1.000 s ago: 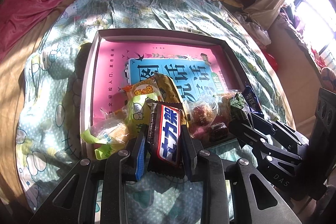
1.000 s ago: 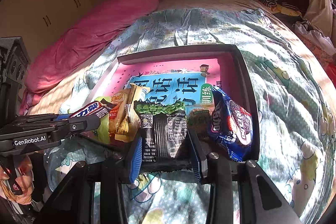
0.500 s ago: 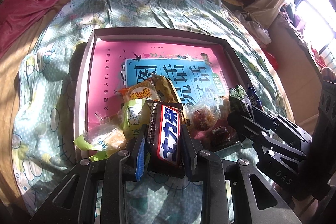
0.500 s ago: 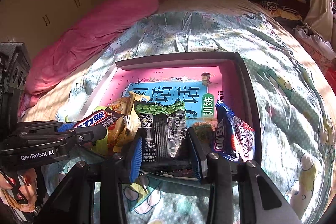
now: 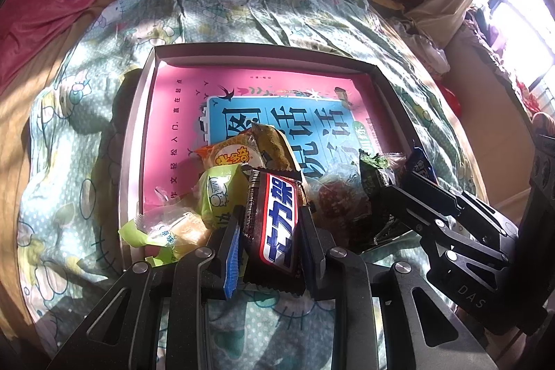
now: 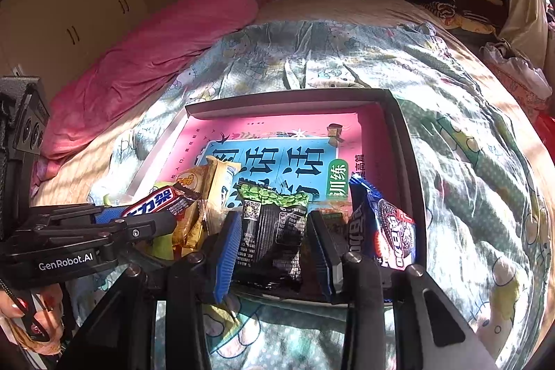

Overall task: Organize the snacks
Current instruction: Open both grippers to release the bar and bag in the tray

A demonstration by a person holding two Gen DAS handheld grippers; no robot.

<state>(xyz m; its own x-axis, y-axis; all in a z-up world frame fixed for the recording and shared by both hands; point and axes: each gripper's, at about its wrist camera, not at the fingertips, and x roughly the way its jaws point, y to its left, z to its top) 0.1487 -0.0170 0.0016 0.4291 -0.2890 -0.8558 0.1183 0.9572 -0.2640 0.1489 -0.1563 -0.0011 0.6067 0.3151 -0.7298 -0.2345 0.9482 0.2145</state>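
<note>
Left wrist view: my left hand-held gripper [image 5: 270,227] squeezes a chocolate bar [image 5: 274,224]; my right hand-held gripper [image 6: 274,241] squeezes a black snack bag [image 6: 272,231]. Other snacks crowd the tray [image 5: 135,141] on the bed [image 5: 242,13].

So there's a tray [image 6: 404,141] sitting on the bed [image 6: 468,162], book [image 6: 277,158] flat inside it. Snacks pile on the book's near end: candy bar [image 5: 275,224] left, nut packet [image 6: 270,231] in the middle, cookie pack [image 6: 385,231] at the right wall.

Left gripper [image 5: 270,227] clamps a chocolate bar [image 5: 274,224] (tray [image 5: 137,141] beyond).
</note>
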